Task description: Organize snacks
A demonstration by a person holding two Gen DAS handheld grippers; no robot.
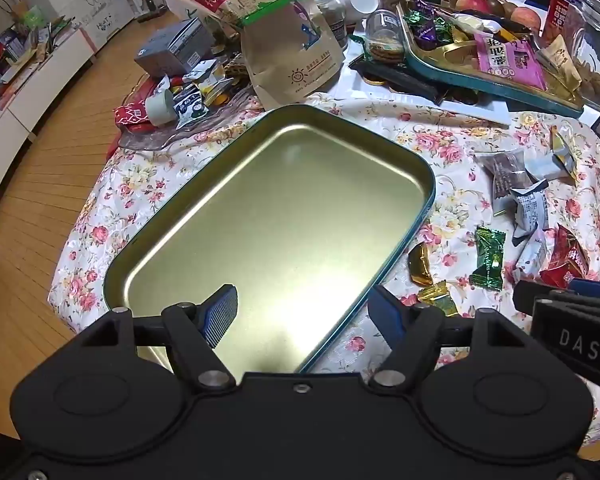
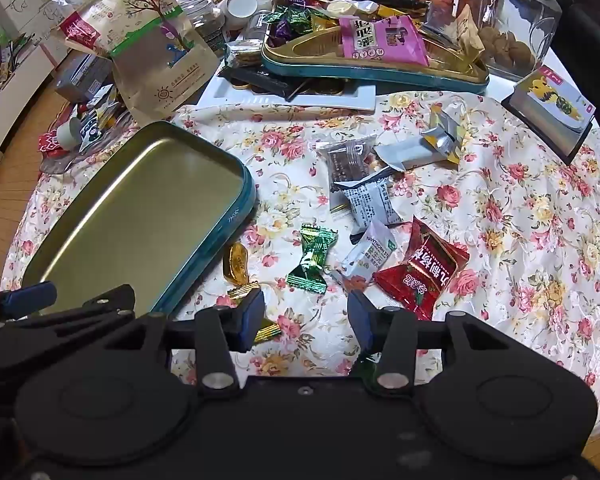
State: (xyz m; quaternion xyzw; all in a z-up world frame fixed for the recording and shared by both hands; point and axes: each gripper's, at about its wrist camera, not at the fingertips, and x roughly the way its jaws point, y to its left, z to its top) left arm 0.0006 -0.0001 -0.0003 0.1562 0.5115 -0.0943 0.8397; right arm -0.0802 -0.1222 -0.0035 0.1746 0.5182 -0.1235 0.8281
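We look down along two black hand-held grippers at a counter covered by a white cloth printed with pink roses (image 2: 500, 208).

A shallow rectangular metal tin (image 1: 236, 176) with a gold inside and teal rim lies on the cloth with nothing in it. Our left gripper (image 1: 304, 312) hangs over the tin's near end, its blue-padded jaws spread wide with nothing between them.

Our right gripper (image 2: 306, 316) hangs just to the right of the tin over bare cloth, its jaws partly apart and gripping nothing.

The loose snacks lie scattered on the cloth beside the tin: a green twist-wrapped candy (image 2: 312, 258), a gold foil candy (image 2: 236, 262) just beside the tin's rim, a red snack packet (image 2: 424, 272), a small white packet (image 2: 370, 254), a grey-white packet (image 2: 372, 202) and a clear packet of something dark (image 2: 346, 164).

Farther back, a second teal tin (image 2: 372, 68) piled with wrapped sweets rests on a white tray, with a brown paper pouch (image 2: 160, 52) to its left and a clear glass jar (image 2: 528, 16) to its right.
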